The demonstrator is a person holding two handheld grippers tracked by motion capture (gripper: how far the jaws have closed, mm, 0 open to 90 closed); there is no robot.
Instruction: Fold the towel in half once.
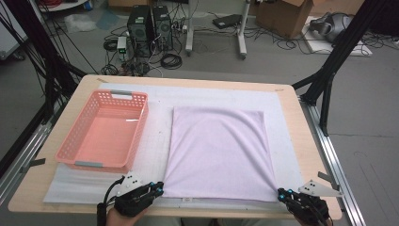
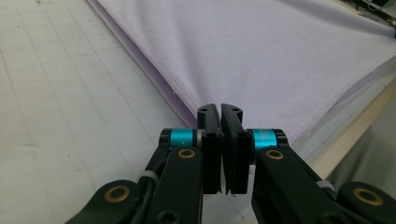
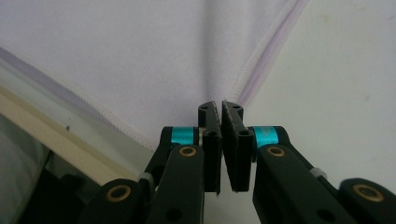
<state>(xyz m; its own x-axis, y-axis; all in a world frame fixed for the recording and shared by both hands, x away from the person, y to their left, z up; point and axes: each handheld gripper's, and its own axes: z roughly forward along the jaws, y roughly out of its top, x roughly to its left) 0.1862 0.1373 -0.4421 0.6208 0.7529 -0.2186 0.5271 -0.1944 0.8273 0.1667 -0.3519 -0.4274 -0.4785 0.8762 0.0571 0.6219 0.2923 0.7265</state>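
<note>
A lilac cloth point(image 1: 219, 150) lies folded flat on the white mat, right of centre. My left gripper point(image 1: 159, 188) sits at its near left corner. In the left gripper view the jaws point(image 2: 220, 108) are shut, and the two hemmed edges of the cloth point(image 2: 261, 51) run together behind their tips. At the near right corner is my right gripper point(image 1: 282, 194). In the right gripper view its jaws point(image 3: 220, 105) are shut too, and a crease in the cloth point(image 3: 140, 56) leads straight into them.
An empty pink plastic basket point(image 1: 75, 127) stands on the left of the white mat point(image 1: 155, 141). The wooden table edge point(image 1: 301, 136) runs close beside the cloth on the right. Black frame struts rise at both far corners. Computers and cables lie on the floor beyond.
</note>
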